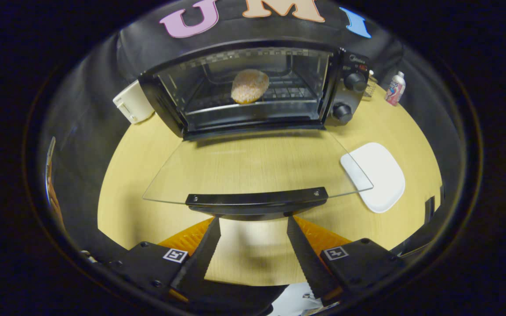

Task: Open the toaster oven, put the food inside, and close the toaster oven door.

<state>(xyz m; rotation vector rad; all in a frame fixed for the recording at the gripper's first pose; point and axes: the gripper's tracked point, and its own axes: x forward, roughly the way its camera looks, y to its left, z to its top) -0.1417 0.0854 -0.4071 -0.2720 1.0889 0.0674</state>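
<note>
I am holding my claw (253, 219) spread and empty, its tips sitting just under the door handle (256, 198) at 12 o'clock. The toaster oven (253, 87) is standing open, its glass door (253, 169) lying flat above the surface (139, 175). The food (249, 86) is resting on the rack inside. Opening and loading appear done; I judge only closing remains.

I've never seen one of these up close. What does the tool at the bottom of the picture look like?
The tool has two long flat fingers with saw-toothed inner edges, standing open and apart just short of the oven door's handle. Each finger sits on a black block bolted with screws and carrying a small square black-and-white marker.
</note>
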